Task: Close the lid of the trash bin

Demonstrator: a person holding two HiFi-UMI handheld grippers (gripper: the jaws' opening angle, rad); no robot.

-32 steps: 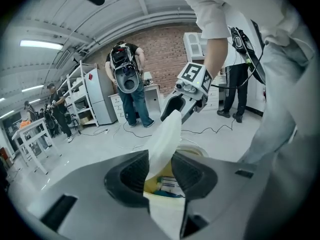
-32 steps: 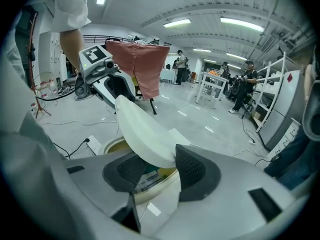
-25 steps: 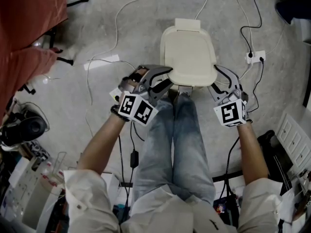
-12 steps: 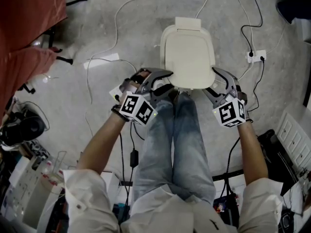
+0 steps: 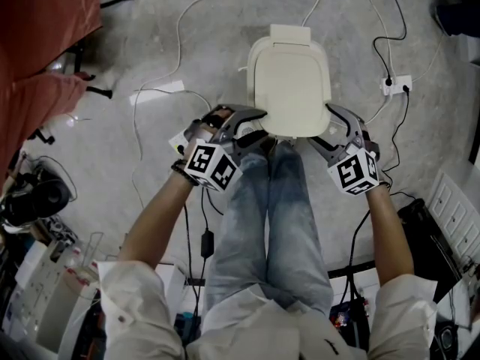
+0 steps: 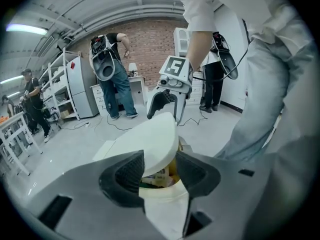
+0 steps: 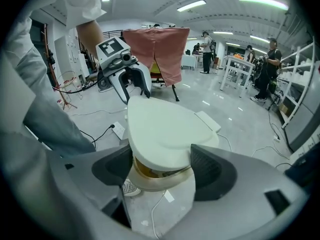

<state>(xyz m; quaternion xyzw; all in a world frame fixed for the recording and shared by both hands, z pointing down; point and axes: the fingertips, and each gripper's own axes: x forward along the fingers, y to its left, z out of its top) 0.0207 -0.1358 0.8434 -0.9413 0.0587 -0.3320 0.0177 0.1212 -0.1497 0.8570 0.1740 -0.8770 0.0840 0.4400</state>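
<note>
Cream plastic lid of trash bin nearly down, not seated: front edge lifted, gap showing yellow packaging inside. Bin on floor just ahead of wearer's feet, between both claws. Left claw at lid's front-left corner, jaws just been opening, now middling-wide, lid edge between pads, no squeeze visible. Right claw at front-right corner, jaws also just been opening, wider, lid rim between pads with slack. Reads as the release step: lowering done bar the last bit. Next, at a guess: back both claws clear of rim, then press on lid top if not dropped shut under own weight. Calls for an even push near front centre; light bin likely to skid or tip on smooth floor. Risk: pad catching rim on withdrawal and lifting lid again. Surface: grey polished concrete floor, no counter; white cables looping round bin, power strip near on right. Red cloth top left of head view. Room: open workshop, brick wall, shelving, several other people standing about.
</note>
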